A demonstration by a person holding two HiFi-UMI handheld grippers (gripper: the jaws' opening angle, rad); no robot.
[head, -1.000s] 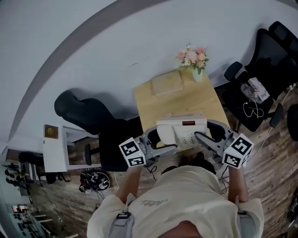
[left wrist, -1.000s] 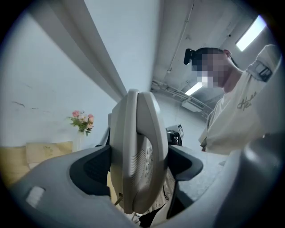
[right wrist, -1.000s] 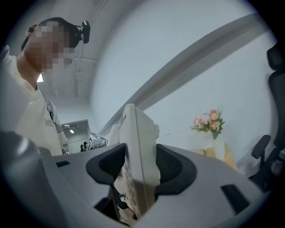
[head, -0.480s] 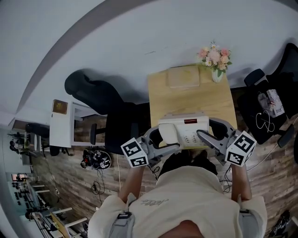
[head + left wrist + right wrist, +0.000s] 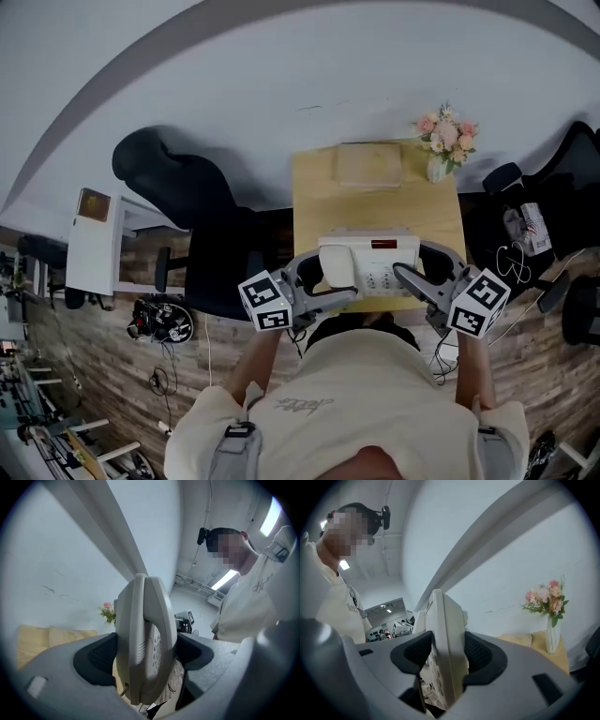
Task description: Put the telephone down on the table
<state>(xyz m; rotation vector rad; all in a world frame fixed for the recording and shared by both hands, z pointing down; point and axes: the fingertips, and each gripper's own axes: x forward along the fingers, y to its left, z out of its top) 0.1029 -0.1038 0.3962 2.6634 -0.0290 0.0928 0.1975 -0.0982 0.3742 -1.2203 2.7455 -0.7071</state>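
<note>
A white desk telephone [image 5: 367,264] with handset and keypad hangs in the air over the near edge of a small wooden table [image 5: 319,202]. My left gripper [image 5: 319,283] is shut on its left end, where the handset [image 5: 143,639] stands between the dark pads. My right gripper [image 5: 424,277] is shut on its right end, and the phone's edge [image 5: 446,653] fills the gap between those pads. Both grippers carry marker cubes at the near side.
A tan cushion [image 5: 368,165] lies at the table's far edge. A vase of pink flowers [image 5: 444,142] stands at the far right corner. Black office chairs [image 5: 178,202] flank the table, a white cabinet [image 5: 94,246] stands at the left, and the wall runs behind.
The view has shifted, and the table sits a little closer under the phone. Both grippers still hold the phone in the same way.
</note>
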